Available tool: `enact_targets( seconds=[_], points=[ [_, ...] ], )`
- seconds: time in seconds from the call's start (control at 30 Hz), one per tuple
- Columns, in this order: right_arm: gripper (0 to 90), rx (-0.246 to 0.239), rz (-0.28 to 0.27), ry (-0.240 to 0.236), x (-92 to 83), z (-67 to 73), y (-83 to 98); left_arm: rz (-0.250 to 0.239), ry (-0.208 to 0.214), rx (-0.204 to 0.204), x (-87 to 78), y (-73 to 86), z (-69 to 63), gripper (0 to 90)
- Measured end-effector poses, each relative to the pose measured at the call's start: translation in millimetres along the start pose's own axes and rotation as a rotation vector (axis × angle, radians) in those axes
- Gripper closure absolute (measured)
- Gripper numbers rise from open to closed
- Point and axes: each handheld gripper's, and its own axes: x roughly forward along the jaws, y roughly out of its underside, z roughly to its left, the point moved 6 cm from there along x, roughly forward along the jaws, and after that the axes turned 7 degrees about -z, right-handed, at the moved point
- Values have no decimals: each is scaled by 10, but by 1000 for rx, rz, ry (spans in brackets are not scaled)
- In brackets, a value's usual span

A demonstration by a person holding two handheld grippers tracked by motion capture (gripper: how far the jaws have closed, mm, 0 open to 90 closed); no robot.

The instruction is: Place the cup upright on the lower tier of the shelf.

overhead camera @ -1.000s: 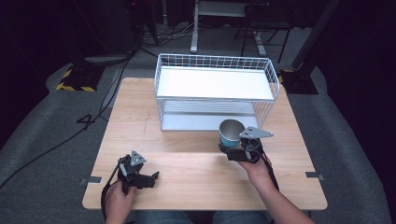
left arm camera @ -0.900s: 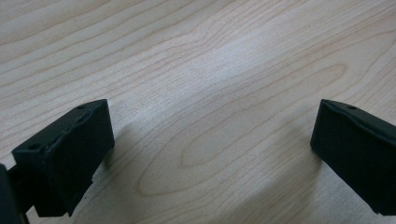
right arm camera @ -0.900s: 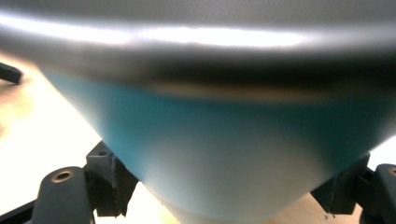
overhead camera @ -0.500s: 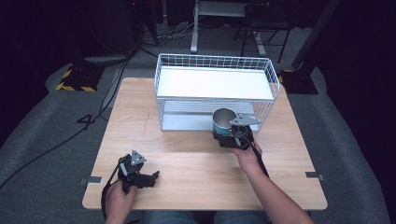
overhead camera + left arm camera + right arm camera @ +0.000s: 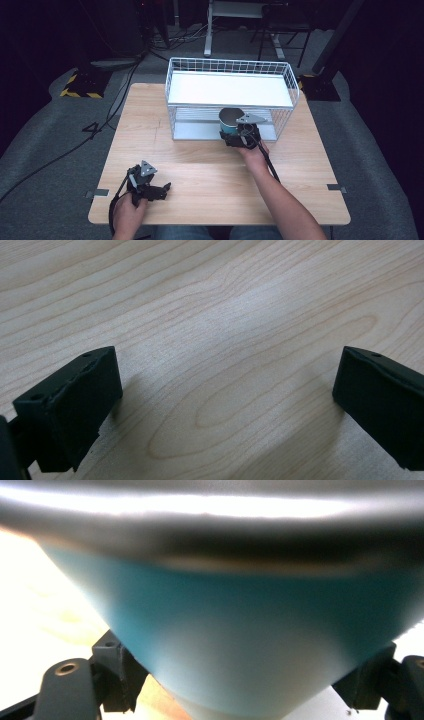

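Note:
A teal cup with a dark metal rim sits tilted at the front opening of the white wire rack, at its lower level. My right gripper is shut on the cup's lower part, and the person's hand is just behind it. In the right gripper view the cup is very close, with a black jaw on each side of its base. My left gripper rests low at the table's near left. Its jaws stand wide open over bare wood, with nothing between them.
The wooden table carries the rack at its far middle. The rack has a white top shelf and a grey lower shelf behind wire walls. Dark floor, cables and stands surround the table.
My right gripper has carried the cup away from the person and a little left, up to the rack's lower opening. The left gripper has not moved.

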Motion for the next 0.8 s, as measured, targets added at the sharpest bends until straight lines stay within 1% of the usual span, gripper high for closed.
enact_targets(
  seconds=[0.07, 0.13, 0.23, 0.27, 0.3, 0.37, 0.57, 0.67, 0.77, 0.8],
  points=[
    [223, 7, 3, 5, 79, -26, 0, 0, 0, 0, 0, 0, 0, 0],
    [223, 9, 3, 11, 103, -37, -1, 0, 0, 0, 0, 0, 0, 0],
    [223, 23, 0, 21, 176, -91, -13, 0, 0, 0, 0, 0, 0, 0],
    [223, 23, 0, 21, 176, -91, -13, 0, 0, 0, 0, 0, 0, 0],
    [224, 14, -13, 30, 209, -110, -22, 1, 0, -1, -1, 0, 0, 0],
    [223, 5, -33, 37, 229, -118, -23, 1, 0, -1, -1, 1, 0, 0],
    [223, 14, -57, 46, 252, -113, -27, 1, 0, -1, 0, 0, 0, 0],
    [223, 13, -57, 51, 256, -114, -24, 0, -1, 0, 0, 0, 0, 0],
    [223, 16, -45, 47, 275, -101, -2, 0, -1, 0, 0, 0, 0, 0],
    [223, 8, -43, 49, 297, -98, 11, 0, 0, 0, 0, 0, 0, 0]
  ],
)
